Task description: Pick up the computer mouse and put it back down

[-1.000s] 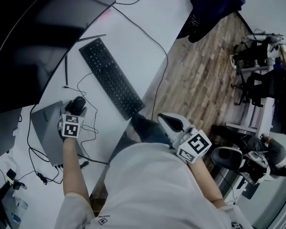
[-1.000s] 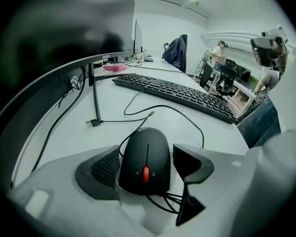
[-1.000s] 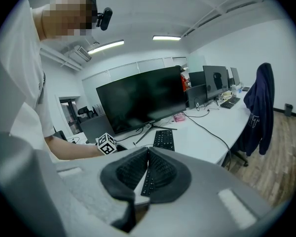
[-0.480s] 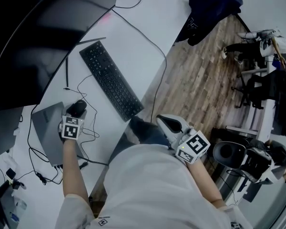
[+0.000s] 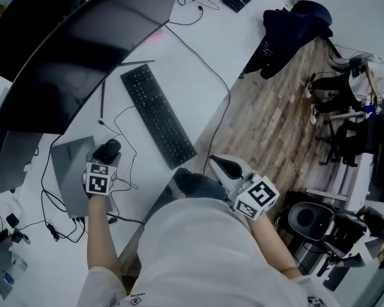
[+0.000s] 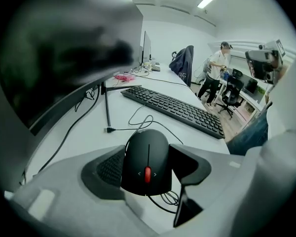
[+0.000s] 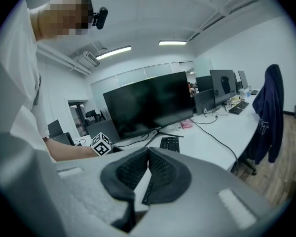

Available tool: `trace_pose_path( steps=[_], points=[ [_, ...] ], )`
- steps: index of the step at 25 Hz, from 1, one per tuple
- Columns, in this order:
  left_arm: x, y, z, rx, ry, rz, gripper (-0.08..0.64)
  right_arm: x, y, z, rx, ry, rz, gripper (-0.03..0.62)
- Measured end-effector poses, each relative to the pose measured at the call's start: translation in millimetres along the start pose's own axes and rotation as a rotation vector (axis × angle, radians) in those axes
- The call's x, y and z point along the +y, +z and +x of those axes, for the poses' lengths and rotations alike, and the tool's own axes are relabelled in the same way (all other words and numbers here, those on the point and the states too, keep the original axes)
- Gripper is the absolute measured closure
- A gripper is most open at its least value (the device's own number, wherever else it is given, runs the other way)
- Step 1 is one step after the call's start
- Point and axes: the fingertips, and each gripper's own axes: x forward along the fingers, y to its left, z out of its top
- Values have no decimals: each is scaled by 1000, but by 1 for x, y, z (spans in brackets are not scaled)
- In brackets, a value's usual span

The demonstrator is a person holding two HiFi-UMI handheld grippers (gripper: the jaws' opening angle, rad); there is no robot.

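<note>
Black mouse [image 6: 147,157] clamped between left gripper [image 6: 149,154] fingers [image 6: 104,171], cable [image 6: 168,199] partly hidden underneath

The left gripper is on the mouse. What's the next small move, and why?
Probably lower the mouse back onto the desk: the fingers of the left gripper clamp its sides and its cable dangles beneath, so the lift looks done.

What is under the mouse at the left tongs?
Below the mouse, a loop of its cable and bare white desk show. The spot straight beneath is covered by the mouse's body and the left tongs, so contact cannot be judged.
</note>
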Motion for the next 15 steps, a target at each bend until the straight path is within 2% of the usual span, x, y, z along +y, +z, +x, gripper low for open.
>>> trace_pose_path(
  steps=[9,15],
  points=[
    [-13,20,-48,-79,59,-56,272,9,25,19,-39,105,-44,589],
    [-17,34,-84,-146,109,-124,272,17,47,34,-60,179,-59,589]
  ],
)
